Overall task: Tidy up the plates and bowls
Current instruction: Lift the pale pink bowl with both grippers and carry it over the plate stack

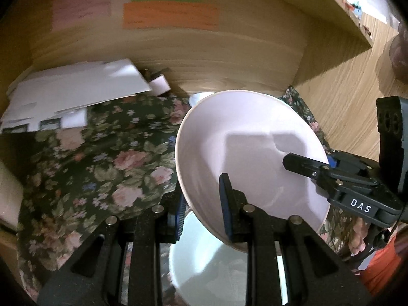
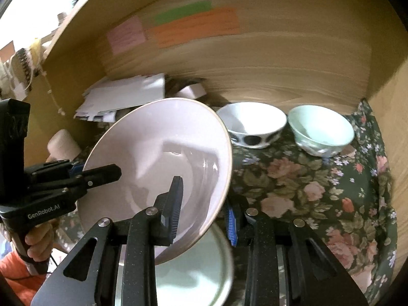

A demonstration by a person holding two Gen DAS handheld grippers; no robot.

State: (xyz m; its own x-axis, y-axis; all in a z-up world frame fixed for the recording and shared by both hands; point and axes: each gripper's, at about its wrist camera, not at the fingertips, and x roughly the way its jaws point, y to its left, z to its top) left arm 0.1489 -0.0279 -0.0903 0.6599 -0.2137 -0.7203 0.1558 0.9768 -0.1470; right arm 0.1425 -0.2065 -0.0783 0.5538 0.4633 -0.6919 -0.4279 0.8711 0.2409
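Left tongs nipped tight on the near-left rim of the pink bowl, one pad inside, one outside; right tongs pinch the opposite rim the same way. Bowl hangs tilted between them, clear of the pale green plate directly beneath, over the floral cloth on the table. Two-point rim grip on glazed ware looks slip-prone: keep both hands moving together and level the bowl before travel. White spotted bowl and mint bowl sit side by side at the back, likely nesting spots; lower gently, release both sides together.
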